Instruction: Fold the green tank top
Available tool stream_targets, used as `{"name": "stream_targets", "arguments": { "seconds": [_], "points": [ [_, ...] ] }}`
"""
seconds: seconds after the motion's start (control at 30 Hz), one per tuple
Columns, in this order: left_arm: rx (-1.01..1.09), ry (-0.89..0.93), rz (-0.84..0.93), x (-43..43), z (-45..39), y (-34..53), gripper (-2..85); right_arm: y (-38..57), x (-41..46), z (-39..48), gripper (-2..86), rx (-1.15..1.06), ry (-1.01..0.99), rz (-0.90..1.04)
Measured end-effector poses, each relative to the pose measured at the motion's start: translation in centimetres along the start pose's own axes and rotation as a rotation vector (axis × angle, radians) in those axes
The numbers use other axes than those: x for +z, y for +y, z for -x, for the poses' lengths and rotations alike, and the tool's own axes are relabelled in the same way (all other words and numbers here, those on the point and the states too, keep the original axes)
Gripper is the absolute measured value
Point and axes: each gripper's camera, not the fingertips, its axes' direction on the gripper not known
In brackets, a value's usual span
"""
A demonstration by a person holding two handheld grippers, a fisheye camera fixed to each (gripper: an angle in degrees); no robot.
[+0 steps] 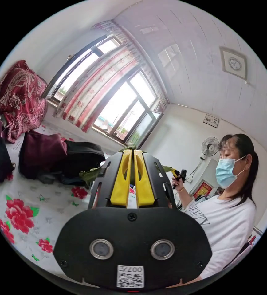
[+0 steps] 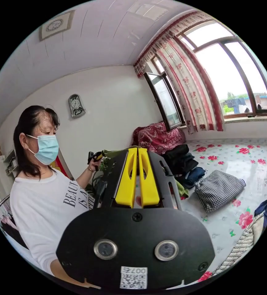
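Both claws are raised and clenched on the green tank top: the left claw at frame centre, the right claw likewise. The cloth hangs between them, light and limp; hems or straps seem the best hold.

Your left gripper view rides just behind its own tool, tilted upward and rolled, facing the window and ceiling. Your right gripper view sits equally close behind its tool, looking across the bed. The 2 views share you, the window and the flowered bed.
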Motion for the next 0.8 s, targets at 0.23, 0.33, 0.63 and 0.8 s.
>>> {"name": "stream_targets", "arguments": {
  "seconds": [0.23, 0.33, 0.63, 0.8],
  "points": [
    [-0.299, -0.156, 0.142, -0.8, 6.5, 13.9, -1.0, 16.1, 5.5, -5.4, -0.3, 0.3, 0.097, 0.274],
    [-0.526, -0.212, 0.226, -1.0, 10.4, 21.3, -1.0, 24.4, 8.1, -8.7, -0.3, 0.502, 0.076, 0.365],
    [-0.62, -0.14, 0.243, -2.4, 10.7, 24.9, -1.0, 33.0, 5.8, -8.5, -0.3, 0.744, 0.008, 0.274],
    [-0.667, -0.134, 0.258, -1.7, 11.8, 25.8, -1.0, 34.5, 5.2, -8.2, -0.3, 0.805, 0.005, 0.306]
  ]
}}
